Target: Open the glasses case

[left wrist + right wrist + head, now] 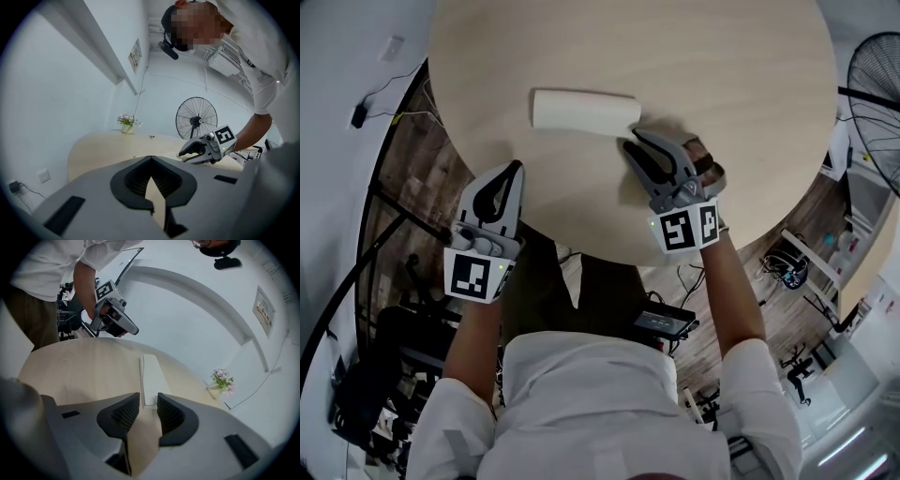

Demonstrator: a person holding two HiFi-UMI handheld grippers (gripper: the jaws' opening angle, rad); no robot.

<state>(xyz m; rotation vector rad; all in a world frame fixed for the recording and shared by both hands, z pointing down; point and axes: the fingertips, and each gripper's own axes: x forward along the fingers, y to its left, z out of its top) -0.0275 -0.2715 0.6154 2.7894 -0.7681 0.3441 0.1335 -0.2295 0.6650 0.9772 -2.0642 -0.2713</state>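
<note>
pale wood makes up the round table [722, 66], and the opening itself looks not yet begun. at the table's near left edge the left gripper [518, 167] hangs with its jaws closed tip to tip on nothing. its own view shows the ribbed pads meeting at the front, with only bare tabletop beyond. it is well apart from the glasses case [584, 110], nearer the person and to the left of it.

the case lies toward the middle of the table, a little to the near side. it is a long cream-white box with rounded ends, and its lid is shut. its long axis runs left to right across the head view, so its right end points at the right gripper [634, 138]. in the right gripper view the case [151, 373] stretches straight away from the jaws. a thin seam line runs along its left side, likely where lid meets base.

the right gripper is by far the nearer one. its jaws stand a narrow way apart, and the case's near end sits right at their tips. whether the pads touch it i cannot tell. i judge the coming move turns on that end-on line-up. the right jaws could close on the end to steady it, while the left gripper would have to cross the table to reach the seam.

off the table's right edge stands a floor fan [874, 84].
</note>
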